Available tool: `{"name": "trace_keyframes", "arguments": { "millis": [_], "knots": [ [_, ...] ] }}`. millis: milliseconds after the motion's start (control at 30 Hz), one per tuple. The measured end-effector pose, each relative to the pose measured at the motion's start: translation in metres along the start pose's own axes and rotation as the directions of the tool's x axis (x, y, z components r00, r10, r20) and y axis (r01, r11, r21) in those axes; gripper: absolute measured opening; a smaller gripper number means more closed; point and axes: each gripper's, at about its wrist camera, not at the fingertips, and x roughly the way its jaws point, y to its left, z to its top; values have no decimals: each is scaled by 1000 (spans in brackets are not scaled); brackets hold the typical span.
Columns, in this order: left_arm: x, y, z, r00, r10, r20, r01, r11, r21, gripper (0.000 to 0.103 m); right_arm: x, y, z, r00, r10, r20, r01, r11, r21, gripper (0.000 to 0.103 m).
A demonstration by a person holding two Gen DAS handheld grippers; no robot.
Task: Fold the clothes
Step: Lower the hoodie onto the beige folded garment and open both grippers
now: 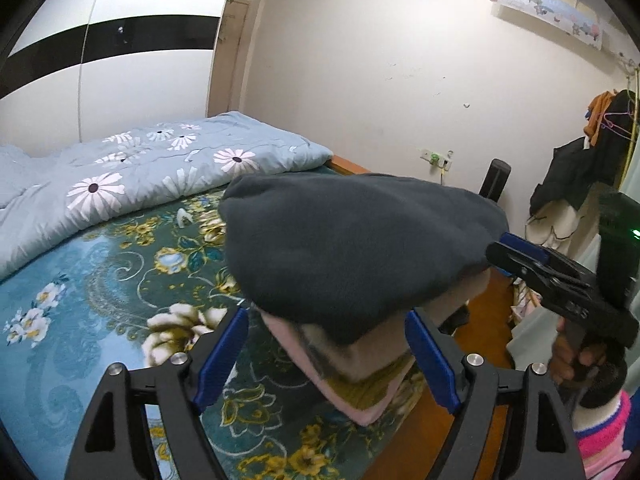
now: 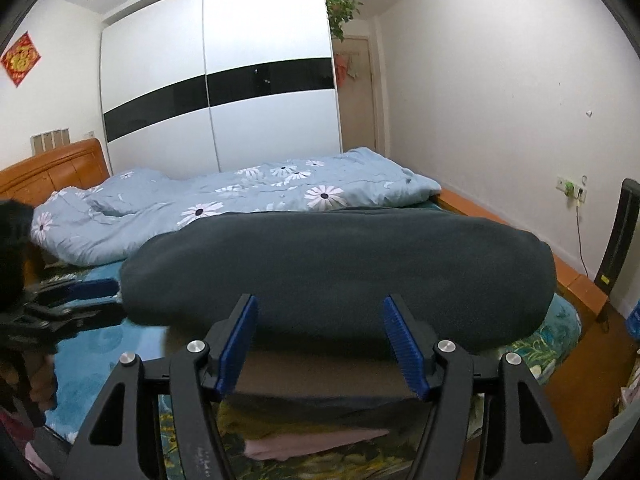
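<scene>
A folded dark grey fleece garment (image 1: 352, 248) (image 2: 340, 264) lies on top of a stack of folded clothes (image 1: 360, 388) in pink, olive and beige, at the bed's near corner. My left gripper (image 1: 326, 314) stands wide, its blue pads either side of the stack's corner, and a strip of sheet shows beside the left pad. My right gripper (image 2: 320, 299) is open in front of the garment's long side, with the stack's edge (image 2: 316, 436) below it. In the left wrist view the right gripper (image 1: 500, 250) meets the garment's right end. The left gripper (image 2: 112, 292) shows at the garment's left end.
A light blue daisy quilt (image 1: 132, 172) (image 2: 240, 196) lies bunched along the bed's far side on a teal floral sheet (image 1: 100, 280). The wooden bed frame (image 2: 576, 276) runs by the wall. A chair (image 2: 620, 240) and hanging clothes (image 1: 592, 164) stand at the right.
</scene>
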Motion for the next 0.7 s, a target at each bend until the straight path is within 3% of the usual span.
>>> {"name": "trace_keyframes", "arguments": {
  "millis": [267,367,433,700],
  "knots": [
    [-5,6,-25,999,-9,-39,9,1000,-3,103,-2,23,-36,997,-19,-71,23,998,57,72],
    [-9,7,-34,999,-13,-50,13,1000,-3,103,0,28,-45,995,-16,-100,24,996,87,76],
    [-12,10,-40,998,-9,-55,8,1000,-4,103,2,30,-48,993,-16,-114,28,994,105,93],
    [-29,23,-60,998,11,-62,-14,999,-44,103,-4,42,-54,988,-70,-136,89,987,136,103]
  ]
}}
